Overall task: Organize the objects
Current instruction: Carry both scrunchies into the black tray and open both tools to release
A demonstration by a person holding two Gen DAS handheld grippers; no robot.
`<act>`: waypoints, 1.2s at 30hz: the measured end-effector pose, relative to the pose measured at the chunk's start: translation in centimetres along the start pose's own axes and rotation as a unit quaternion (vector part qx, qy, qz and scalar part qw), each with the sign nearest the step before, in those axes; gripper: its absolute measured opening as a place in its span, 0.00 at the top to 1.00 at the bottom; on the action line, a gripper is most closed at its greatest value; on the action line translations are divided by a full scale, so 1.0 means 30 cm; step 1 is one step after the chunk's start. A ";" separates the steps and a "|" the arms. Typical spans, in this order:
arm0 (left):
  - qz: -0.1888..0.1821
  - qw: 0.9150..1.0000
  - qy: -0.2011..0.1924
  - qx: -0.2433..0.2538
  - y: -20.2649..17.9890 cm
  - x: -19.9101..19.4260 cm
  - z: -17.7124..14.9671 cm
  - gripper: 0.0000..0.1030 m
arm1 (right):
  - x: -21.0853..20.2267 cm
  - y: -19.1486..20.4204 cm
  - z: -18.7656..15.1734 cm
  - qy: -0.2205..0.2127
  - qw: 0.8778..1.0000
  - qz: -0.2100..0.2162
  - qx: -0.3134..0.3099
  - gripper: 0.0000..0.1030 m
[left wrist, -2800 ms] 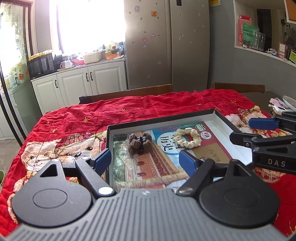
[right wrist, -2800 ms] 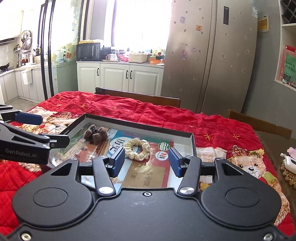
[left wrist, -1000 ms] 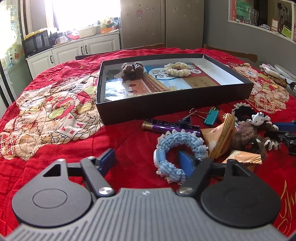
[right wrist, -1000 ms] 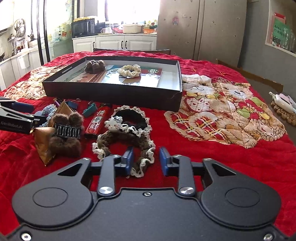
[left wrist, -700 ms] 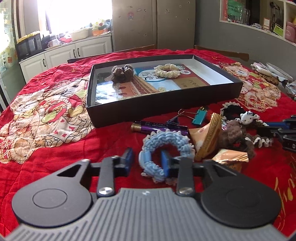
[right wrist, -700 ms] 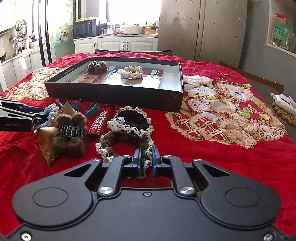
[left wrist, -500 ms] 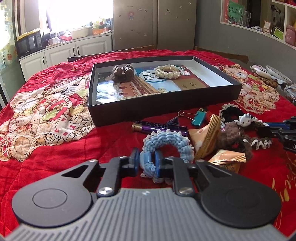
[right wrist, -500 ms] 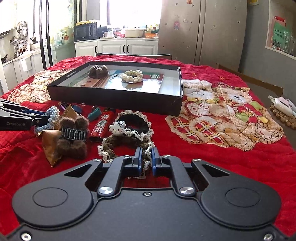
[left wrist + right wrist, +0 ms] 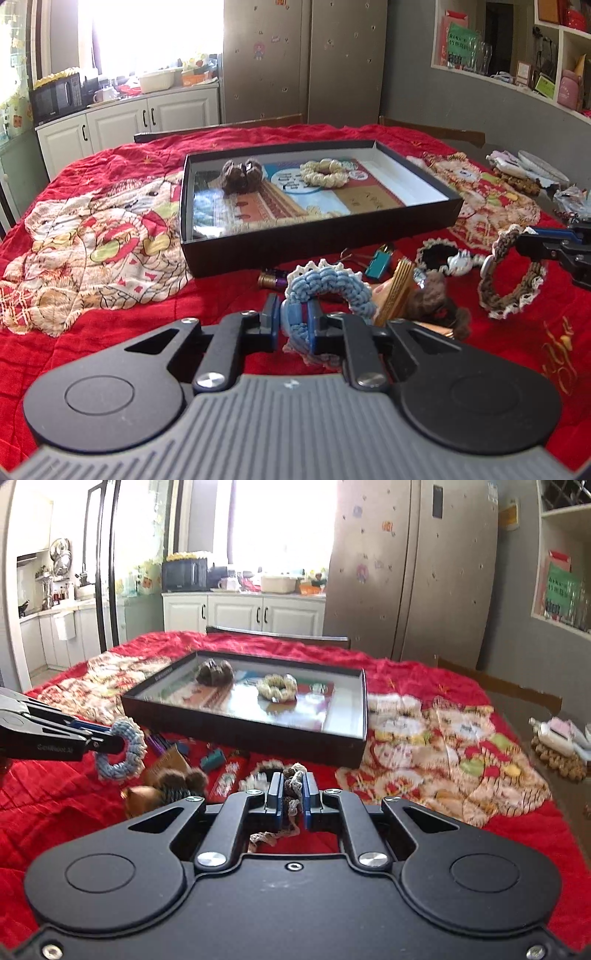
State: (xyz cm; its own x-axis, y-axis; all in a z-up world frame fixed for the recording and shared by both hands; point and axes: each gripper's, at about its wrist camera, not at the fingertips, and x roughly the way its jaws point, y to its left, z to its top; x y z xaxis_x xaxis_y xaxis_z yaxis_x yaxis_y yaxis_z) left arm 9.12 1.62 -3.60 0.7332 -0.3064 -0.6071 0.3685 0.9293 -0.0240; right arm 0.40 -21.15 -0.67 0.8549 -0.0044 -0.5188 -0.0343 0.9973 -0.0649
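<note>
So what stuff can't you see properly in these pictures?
- Purple battery, left wrist view: mostly hidden behind the blue scrunchie.
- Brown lace scrunchie, right wrist view: mostly hidden by the right claw.
- Book cover in the black box, right wrist view: blurred, glare.

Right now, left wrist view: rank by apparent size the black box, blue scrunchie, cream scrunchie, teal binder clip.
1. black box
2. blue scrunchie, though nearness to the camera inflates it
3. cream scrunchie, farther off, so true order against the blue one is unsure
4. teal binder clip
</note>
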 end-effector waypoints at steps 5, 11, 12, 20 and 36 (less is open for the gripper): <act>0.002 1.000 -0.015 0.005 -0.002 -0.024 0.032 0.83 | -0.021 0.002 0.055 -0.018 1.000 0.009 -0.003 0.90; 0.007 1.000 -0.029 0.009 0.000 -0.031 0.085 0.83 | -0.016 0.019 0.128 -0.042 0.999 0.012 -0.016 0.90; 0.009 0.999 -0.032 0.010 0.000 -0.032 0.095 0.83 | -0.013 0.022 0.141 -0.046 0.999 0.014 -0.018 0.90; 0.015 0.999 -0.046 0.017 -0.002 0.004 0.189 0.83 | 0.043 0.027 0.242 -0.066 0.997 0.017 -0.024 0.90; 0.038 0.999 -0.023 0.008 0.002 0.260 0.374 0.83 | 0.332 -0.028 0.401 -0.061 0.998 0.018 -0.001 0.90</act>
State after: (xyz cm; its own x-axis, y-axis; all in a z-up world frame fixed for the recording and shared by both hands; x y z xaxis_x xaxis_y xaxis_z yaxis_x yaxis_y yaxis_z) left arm 21.29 -3.04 0.58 0.7843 -0.2445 -0.5702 0.3201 0.9468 0.0344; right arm 15.16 -21.16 4.46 0.9098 0.0405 -0.4130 -0.0666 0.9966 -0.0490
